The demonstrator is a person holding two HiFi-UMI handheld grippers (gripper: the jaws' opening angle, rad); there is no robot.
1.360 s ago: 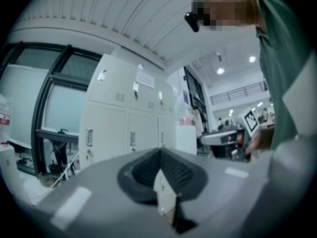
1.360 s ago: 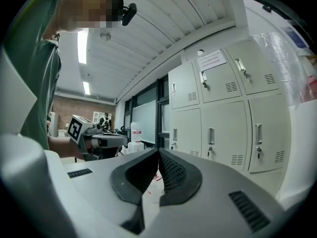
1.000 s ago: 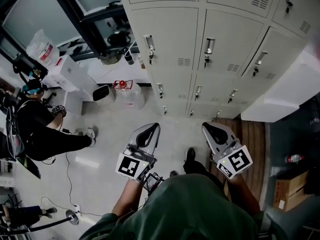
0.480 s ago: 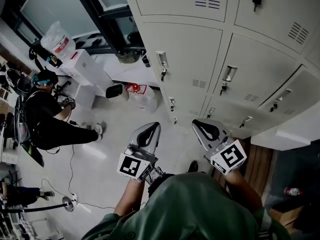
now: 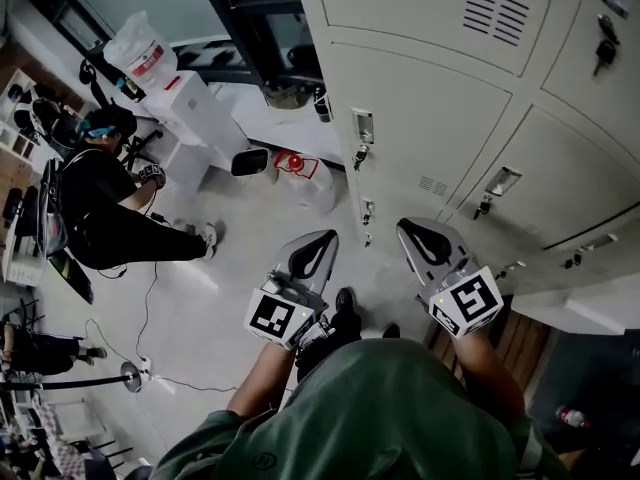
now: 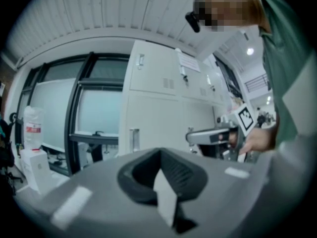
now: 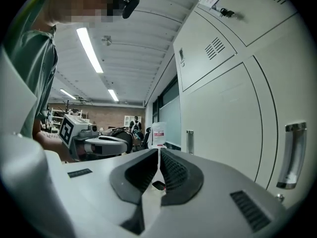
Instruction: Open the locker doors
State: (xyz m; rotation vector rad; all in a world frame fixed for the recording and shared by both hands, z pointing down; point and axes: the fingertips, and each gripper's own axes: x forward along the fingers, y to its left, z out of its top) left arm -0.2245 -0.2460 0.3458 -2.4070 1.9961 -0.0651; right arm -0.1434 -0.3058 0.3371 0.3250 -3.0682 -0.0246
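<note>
At the left, a seated person (image 5: 105,203) is being seen on the floor. The left gripper (image 5: 311,254) is being held with jaws closed, empty. Beside it, the right gripper (image 5: 428,240) is being held likewise, jaws together on nothing. The locker doors (image 5: 440,98), all shut, are being faced at the right, apart from both grippers.

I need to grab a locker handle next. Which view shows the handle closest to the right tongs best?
The right gripper view: the handle stands large and close at its right edge. The head view shows it small, from above. The left gripper view does not clearly show it.
</note>
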